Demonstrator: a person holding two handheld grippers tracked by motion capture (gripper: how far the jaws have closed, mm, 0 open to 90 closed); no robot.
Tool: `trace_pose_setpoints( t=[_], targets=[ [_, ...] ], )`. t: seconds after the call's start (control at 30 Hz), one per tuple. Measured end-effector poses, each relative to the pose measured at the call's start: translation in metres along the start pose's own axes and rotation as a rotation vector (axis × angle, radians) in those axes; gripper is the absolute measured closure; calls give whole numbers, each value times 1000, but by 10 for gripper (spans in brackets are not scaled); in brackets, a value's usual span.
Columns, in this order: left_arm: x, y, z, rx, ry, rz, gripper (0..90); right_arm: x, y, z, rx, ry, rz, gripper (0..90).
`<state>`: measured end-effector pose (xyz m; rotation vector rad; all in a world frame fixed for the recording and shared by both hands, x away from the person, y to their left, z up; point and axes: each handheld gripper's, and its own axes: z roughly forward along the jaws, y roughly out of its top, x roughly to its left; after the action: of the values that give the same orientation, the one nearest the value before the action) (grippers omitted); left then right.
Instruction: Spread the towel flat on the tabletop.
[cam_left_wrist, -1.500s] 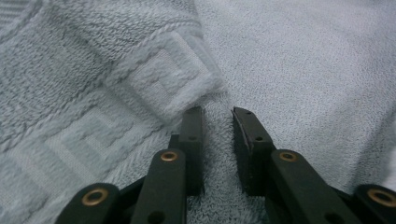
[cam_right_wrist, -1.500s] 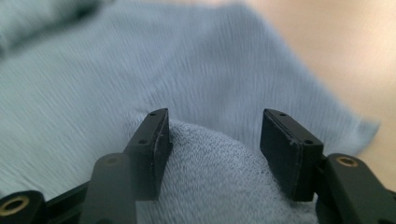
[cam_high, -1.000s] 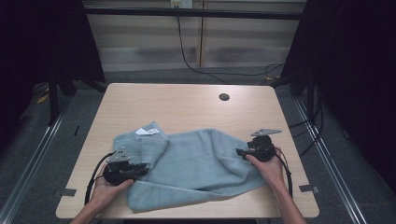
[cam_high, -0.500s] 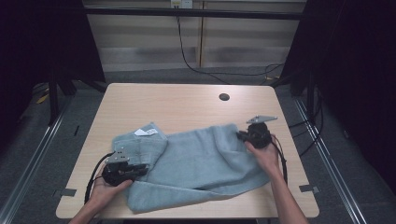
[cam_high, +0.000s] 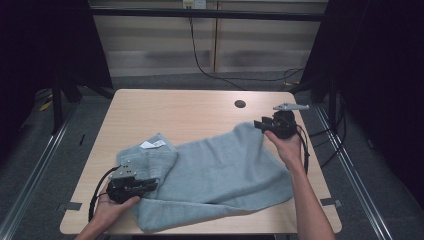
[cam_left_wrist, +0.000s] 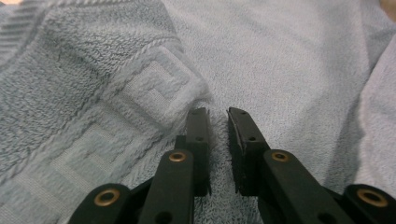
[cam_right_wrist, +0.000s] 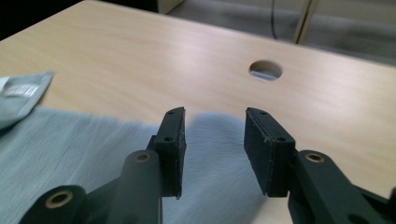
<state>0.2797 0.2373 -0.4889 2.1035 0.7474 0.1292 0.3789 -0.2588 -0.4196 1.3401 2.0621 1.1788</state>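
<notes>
While towel (cam_high: 220, 175) label (cam_high: 151, 144) is unreadable | left hand-held gripper (cam_left_wrist: 218, 116) narrowing, nothing pinched | right hand-held gripper (cam_right_wrist: 212, 122) spreading, empty

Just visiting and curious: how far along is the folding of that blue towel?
Early on. Done: the towel's near-left corner is doubled over into a small flap with a white label. In hand: the left gripper lies low on that fold, fingers nearly together; the right gripper hangs by the far-right corner, fingers apart with nothing pinched. Left: most of the towel lies spread and rumpled on the table.
</notes>
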Motion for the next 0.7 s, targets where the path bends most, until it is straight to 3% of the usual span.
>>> trace_pose_setpoints(
  t=[0.03,0.07,0.2,0.23,0.27,0.37,0.5,0.6,0.7],
  targets=[
    [-1,1,-2,-13,-19,-6,805,3,-7,-3,12,6,-4,564],
    [-1,1,-2,-13,-19,-6,809,3,-7,-3,12,6,-4,564],
    [1,3,-7,-45,-20,-22,806,18,-36,-22,24,57,-15,551],
    [1,4,-8,-55,-18,-24,797,27,-50,-33,17,99,11,552],
    [2,6,-9,-61,-17,-22,797,27,-50,-33,17,99,11,552],
    [5,13,-14,-95,-19,-38,764,47,-74,-44,67,128,-16,534],
    [14,24,-20,-142,-7,-65,690,70,-102,-55,105,181,-11,451],
    [24,33,-21,-137,36,-61,590,85,-114,-60,122,200,-5,392],
    [41,33,-18,-140,91,-87,510,97,-123,-61,153,190,-34,341]
  ],
)
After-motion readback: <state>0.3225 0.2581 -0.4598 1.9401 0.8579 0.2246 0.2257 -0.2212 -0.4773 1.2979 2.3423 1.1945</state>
